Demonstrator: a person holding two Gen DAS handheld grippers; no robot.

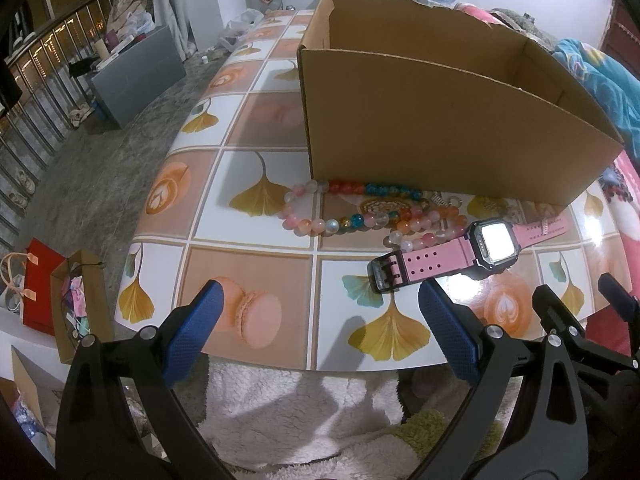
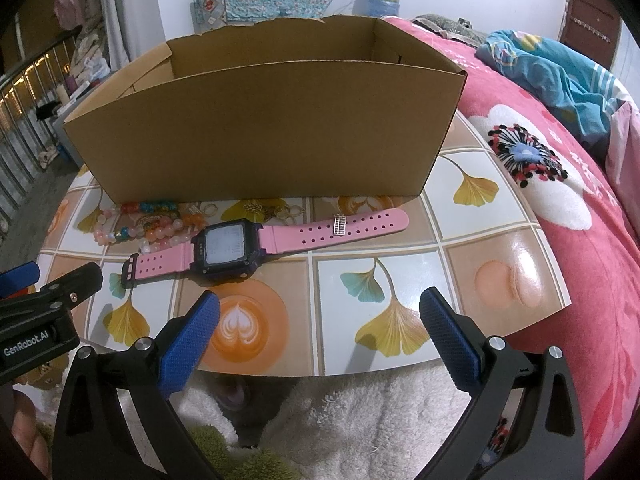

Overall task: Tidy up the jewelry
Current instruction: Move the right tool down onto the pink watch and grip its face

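I hold both claws low at the near edge of the worktop (image 2: 472, 216), which carries a glossy cover with ginkgo leaves and coffee cups printed on it. My left claw (image 1: 320, 304) has its blue pads wide apart and nothing is between them. My right claw (image 2: 320, 312) is the same, spread apart and holding nothing.

The pink watch (image 2: 256, 244) lies flat on the worktop, strap stretched out, its dark case face up and the screen pale (in the left wrist view it reflects light strongly). It is in front of the cardboard box (image 2: 260, 132), which stands open at the top. A small silver charm (image 2: 339, 225) sits on the long strap.

The beaded bracelets (image 1: 360, 212), in pink, orange, red and blue, lie beside the buckle end of the watch, just in front of the near wall of the box. Some small metal rings (image 2: 288, 211) lie near the box wall too; I cannot tell what they are exactly.

To the right of the worktop is a pink blanket (image 2: 560, 184) with a flower pattern.
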